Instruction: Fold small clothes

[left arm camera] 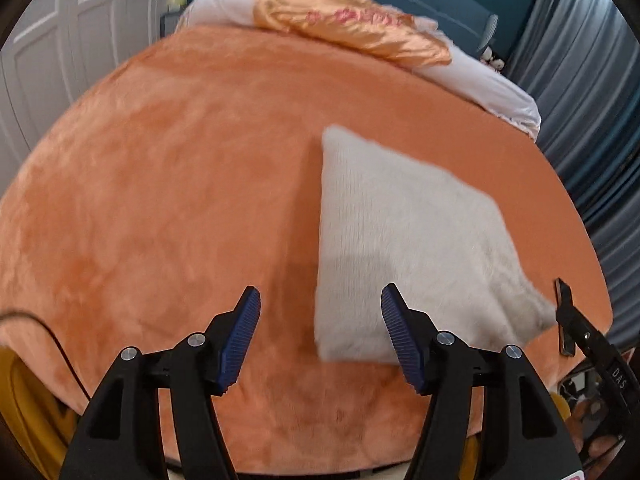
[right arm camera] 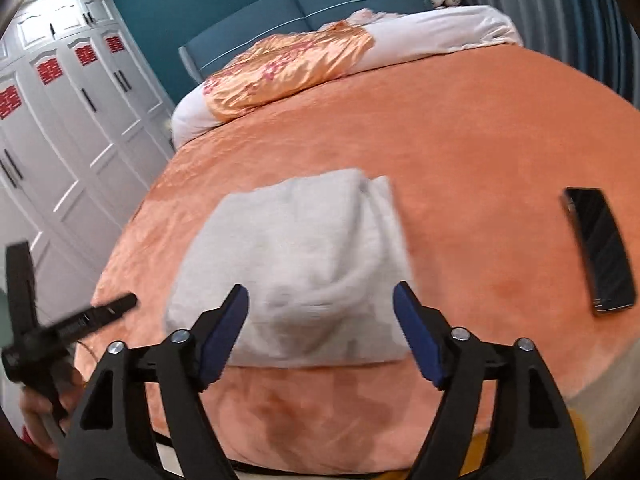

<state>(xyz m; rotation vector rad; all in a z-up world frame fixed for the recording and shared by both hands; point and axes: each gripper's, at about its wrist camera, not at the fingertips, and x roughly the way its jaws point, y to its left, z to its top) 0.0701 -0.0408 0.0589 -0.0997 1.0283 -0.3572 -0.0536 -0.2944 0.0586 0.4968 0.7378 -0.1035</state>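
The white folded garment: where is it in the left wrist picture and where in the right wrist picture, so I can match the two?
Left wrist view: the white folded garment lies right of centre on the orange blanket, beyond the right fingertip.
Right wrist view: it lies at centre, just ahead of the open fingers.
Shared landmark: the orange satin pillow at the bed's far end.

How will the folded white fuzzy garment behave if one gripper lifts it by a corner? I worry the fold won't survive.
The white garment looks soft and fluffy, so it would probably droop and unfold from a single corner. It seems light for its bulk. On the plush orange blanket a push would likely bunch it rather than slide it.
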